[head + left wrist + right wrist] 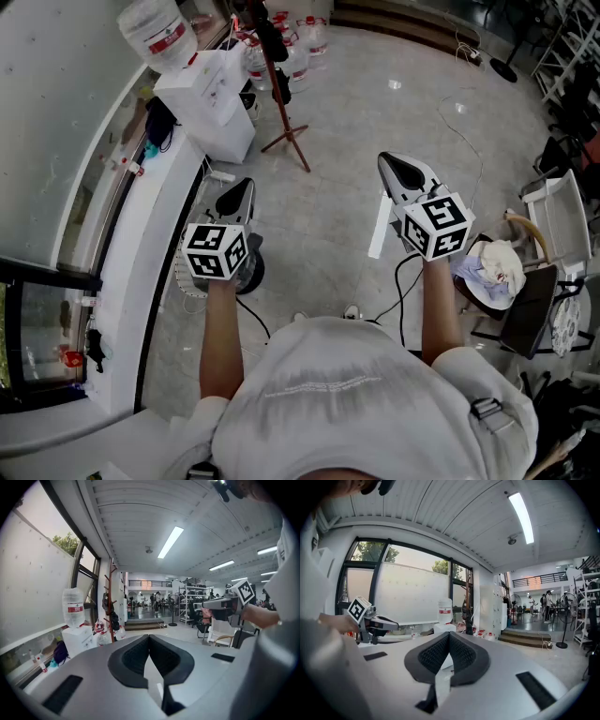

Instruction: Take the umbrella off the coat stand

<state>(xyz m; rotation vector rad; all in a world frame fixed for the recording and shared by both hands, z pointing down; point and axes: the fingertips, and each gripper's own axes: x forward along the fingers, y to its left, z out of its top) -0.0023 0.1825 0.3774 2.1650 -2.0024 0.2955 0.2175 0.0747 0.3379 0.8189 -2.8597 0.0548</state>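
A reddish-brown wooden coat stand (281, 103) stands on the floor at the far top of the head view, some way ahead of both grippers. A dark folded umbrella (271, 39) hangs on it, with another dark item lower down. The left gripper view has the stand (112, 597) at the left by the window, dark things hanging on its pegs. My left gripper (239, 189) is shut and holds nothing. My right gripper (397, 165) is also shut and empty, level with the left one. Both point roughly forward, well short of the stand, which the right gripper view (468, 606) shows beyond the jaws.
A white water dispenser (211, 98) with a bottle (157, 33) on top stands left of the stand; several water bottles (305, 42) sit behind it. A window ledge (141, 234) runs along the left. A chair (511, 281) with cloth and cables lie at the right.
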